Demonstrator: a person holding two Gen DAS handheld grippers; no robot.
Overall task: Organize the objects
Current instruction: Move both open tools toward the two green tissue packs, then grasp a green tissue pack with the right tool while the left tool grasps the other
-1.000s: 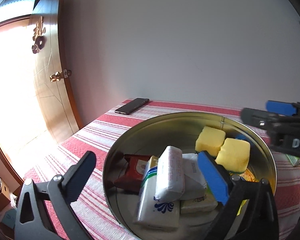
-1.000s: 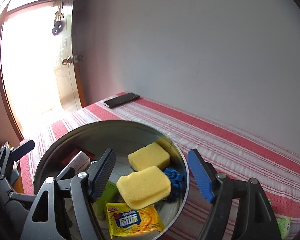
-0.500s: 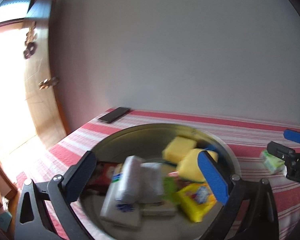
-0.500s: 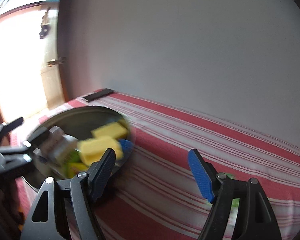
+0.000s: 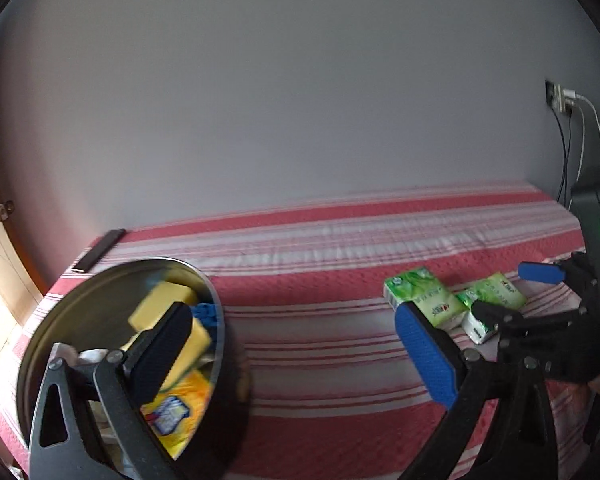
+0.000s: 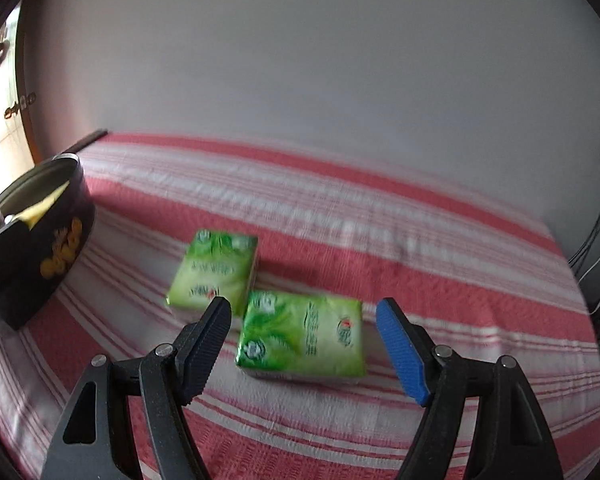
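Lying side by side mid-table on the striped cloth [image 6: 340, 208], two green tissue packs sit below the right gripper [image 6: 304, 344], whose released jaws frame the nearer pack [image 6: 304, 340]; the farther pack [image 6: 215, 272] is blurred. The left gripper [image 5: 295, 352] gapes empty beside the round tin [image 5: 99, 292], its contents partly hidden.

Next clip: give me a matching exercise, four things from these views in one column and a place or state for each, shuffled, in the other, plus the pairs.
Things
1. round tin
2. nearer green tissue pack
3. phone
4. yellow sponge

Places or states
A. on the striped cloth by the wall, behind the tin
B. inside the tin
C. between the open right tongs, not gripped
D. at the table's left end, holding packets

Pairs: 1-D, 2-C, 3-A, 4-B
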